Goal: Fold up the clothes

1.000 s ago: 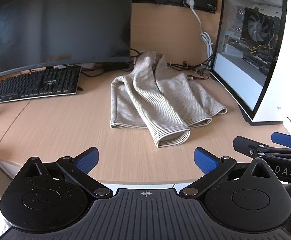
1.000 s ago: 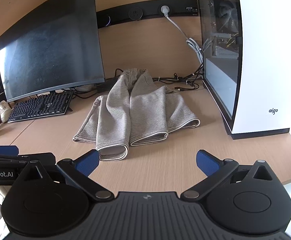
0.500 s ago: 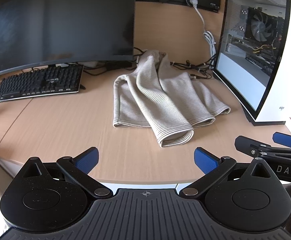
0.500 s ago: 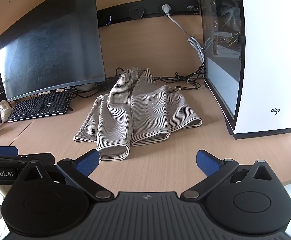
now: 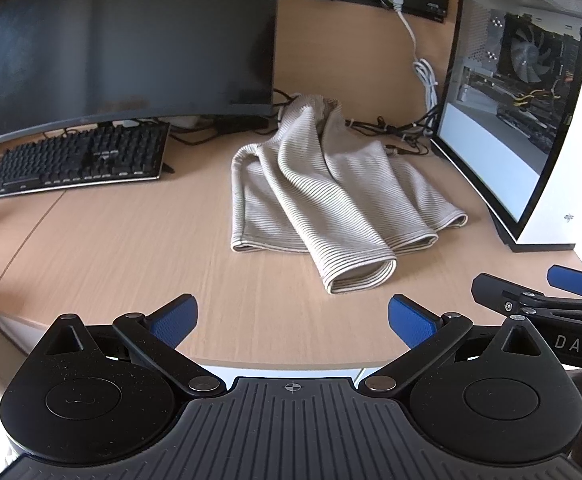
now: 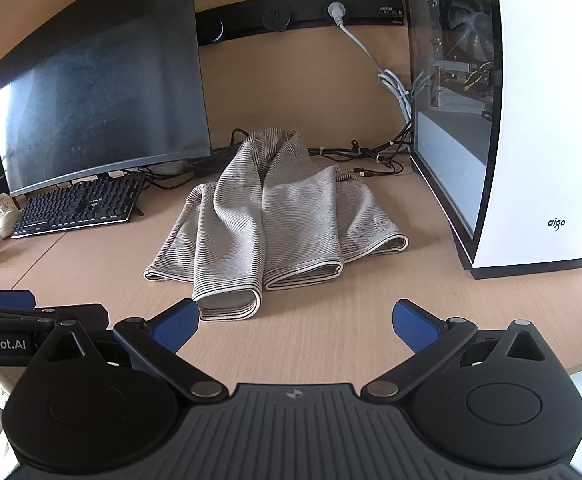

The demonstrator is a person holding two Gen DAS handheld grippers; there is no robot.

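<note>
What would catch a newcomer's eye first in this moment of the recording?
A rumpled striped beige garment lies mid-desk, unfolded, between the dark monitor with its keyboard and the white glass-sided PC case. Both grippers, left and right, hover open at the near edge, their blue fingers not touching the cloth.

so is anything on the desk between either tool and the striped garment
Nothing visible. Only bare desk lies between the open left tool and the garment, and between the open right tool and its nearest cuff.

bare desk (image 5: 131,264) lies near the garment (image 5: 319,200); monitor (image 5: 123,40) far left, pc case (image 6: 531,120) right, cables (image 6: 363,156) behind it
</note>
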